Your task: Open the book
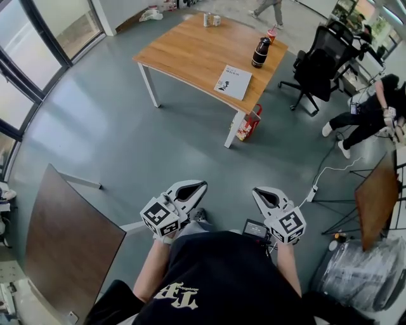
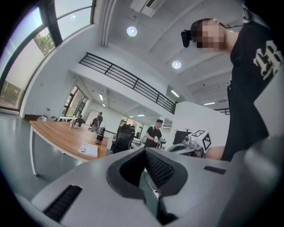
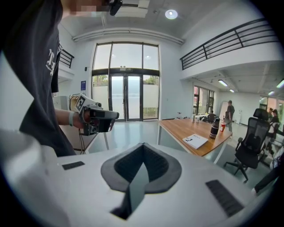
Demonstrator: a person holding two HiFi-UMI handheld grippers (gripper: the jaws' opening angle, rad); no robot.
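Note:
The book (image 1: pixel 233 82), white-covered and closed, lies near the front edge of the wooden table (image 1: pixel 190 54) far ahead of me. It also shows in the left gripper view as the book (image 2: pixel 88 150) and in the right gripper view as the book (image 3: pixel 195 141). My left gripper (image 1: pixel 202 185) and right gripper (image 1: pixel 257 191) are held close to my body, well short of the table, each shut with nothing between its jaws. The left gripper (image 2: pixel 144 150) points level toward the table; the right gripper (image 3: pixel 143 144) tilts slightly down.
A dark bottle (image 1: pixel 261 52), a red cup (image 1: pixel 271 33) and cans (image 1: pixel 211 19) stand on the table. A red bag (image 1: pixel 249 124) leans at its leg. A black office chair (image 1: pixel 320 63) and a person (image 1: pixel 371 114) are right. Dark boards (image 1: pixel 63 241) flank me.

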